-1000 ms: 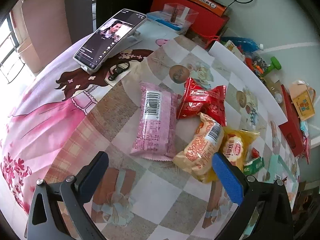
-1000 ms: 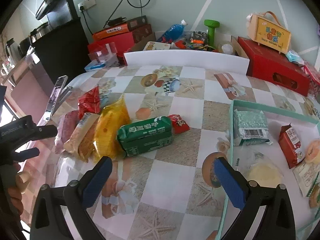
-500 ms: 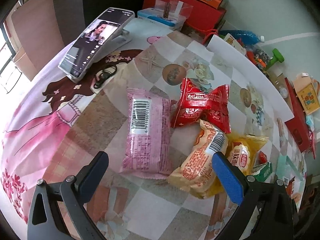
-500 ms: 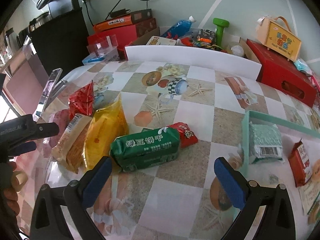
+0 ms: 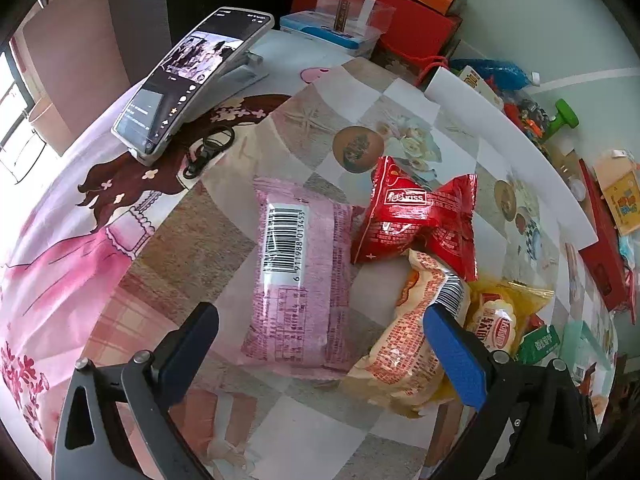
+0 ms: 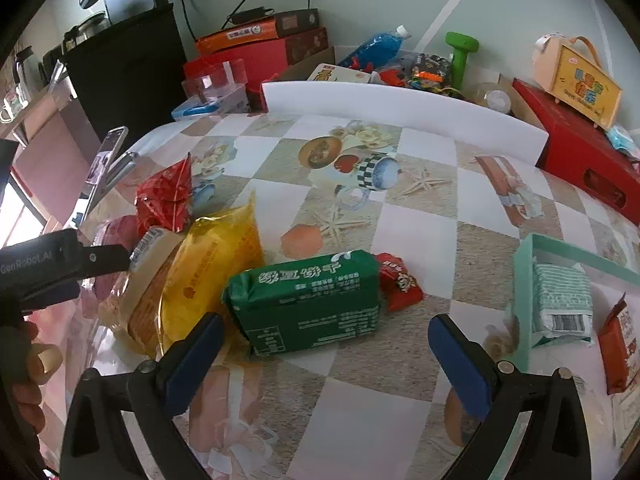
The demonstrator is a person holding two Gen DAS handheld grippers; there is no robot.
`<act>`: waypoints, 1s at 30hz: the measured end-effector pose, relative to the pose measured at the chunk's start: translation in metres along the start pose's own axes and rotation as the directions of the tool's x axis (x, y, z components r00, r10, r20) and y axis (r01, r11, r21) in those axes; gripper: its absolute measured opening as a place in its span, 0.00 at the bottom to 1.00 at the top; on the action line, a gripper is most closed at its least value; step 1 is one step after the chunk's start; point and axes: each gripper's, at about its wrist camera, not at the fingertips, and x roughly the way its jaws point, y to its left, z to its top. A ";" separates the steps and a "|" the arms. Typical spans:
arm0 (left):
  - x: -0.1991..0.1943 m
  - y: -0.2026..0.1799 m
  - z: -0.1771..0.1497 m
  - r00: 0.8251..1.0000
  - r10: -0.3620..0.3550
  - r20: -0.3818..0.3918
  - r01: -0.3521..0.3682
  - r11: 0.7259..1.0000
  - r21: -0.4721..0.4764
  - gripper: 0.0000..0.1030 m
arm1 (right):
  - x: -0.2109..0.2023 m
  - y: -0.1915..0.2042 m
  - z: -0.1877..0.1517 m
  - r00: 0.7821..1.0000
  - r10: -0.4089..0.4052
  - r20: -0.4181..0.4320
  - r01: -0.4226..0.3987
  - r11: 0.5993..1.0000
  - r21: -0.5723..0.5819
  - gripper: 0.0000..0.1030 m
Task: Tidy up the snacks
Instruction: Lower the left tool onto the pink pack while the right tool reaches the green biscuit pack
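1. The left gripper has its two blue fingers spread wide and holds nothing. It hangs over the pink snack pack, which lies flat on the table with its barcode side up.
2. The right blue finger of that gripper covers part of the orange-and-cream snack bag, so the bag's right side is hidden.
3. A red snack bag sits just past the pink pack, and its lower corner rests on the orange-and-cream bag.
4. A yellow snack bag peeks out behind the blue finger. Only part of it shows.
5. The right gripper is wide apart too and grips nothing. It is just above the green biscuit pack, which lies on the table between the fingers.
6. A small red candy packet touches the green pack's right end. Part of it is tucked behind the pack.
7. The teal tray is at the right, cut off by the picture edge. A pale green-and-white pack lies in it, and an orange-red packet beside it is only half in view.
8. A phone leans on a stand at the far left of the table. Its screen is too small to read.
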 end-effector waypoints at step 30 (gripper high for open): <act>0.005 0.004 0.003 1.000 -0.008 -0.018 0.008 1.000 -0.022 0.67 | 0.017 -0.004 0.001 1.000 0.006 -0.008 -0.006 1.000 0.019 0.97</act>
